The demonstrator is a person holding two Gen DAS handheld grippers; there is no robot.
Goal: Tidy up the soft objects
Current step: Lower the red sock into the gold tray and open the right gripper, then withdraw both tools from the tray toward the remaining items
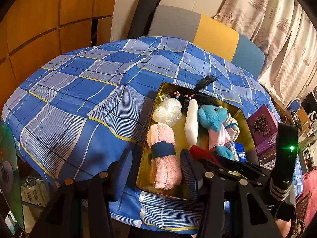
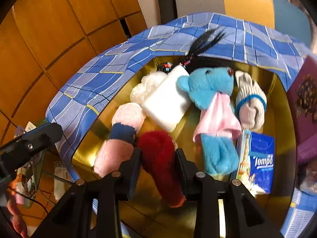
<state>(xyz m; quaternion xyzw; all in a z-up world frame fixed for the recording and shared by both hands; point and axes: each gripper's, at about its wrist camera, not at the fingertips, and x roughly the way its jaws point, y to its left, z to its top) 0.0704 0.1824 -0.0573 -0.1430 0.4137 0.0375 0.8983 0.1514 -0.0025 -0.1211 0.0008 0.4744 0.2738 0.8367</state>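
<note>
Table (image 1: 83, 91) draped in blue checked cloth; gold tray (image 2: 281, 119) set on it. Blue teddy (image 2: 212, 91), pink towel roll (image 2: 120, 138), white sponge (image 2: 166, 103) seen inside. Red fuzzy piece (image 2: 158, 158) clamped by right hand-held gripper (image 2: 158, 158) over tray. Left hand-held gripper (image 1: 156, 168) spread apart, empty.

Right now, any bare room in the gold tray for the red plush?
Bare gold floor lies at the near edge, under the right tool holding the red plush. A thin strip shows between white foam block and blue bear. The far end is crowded.
</note>
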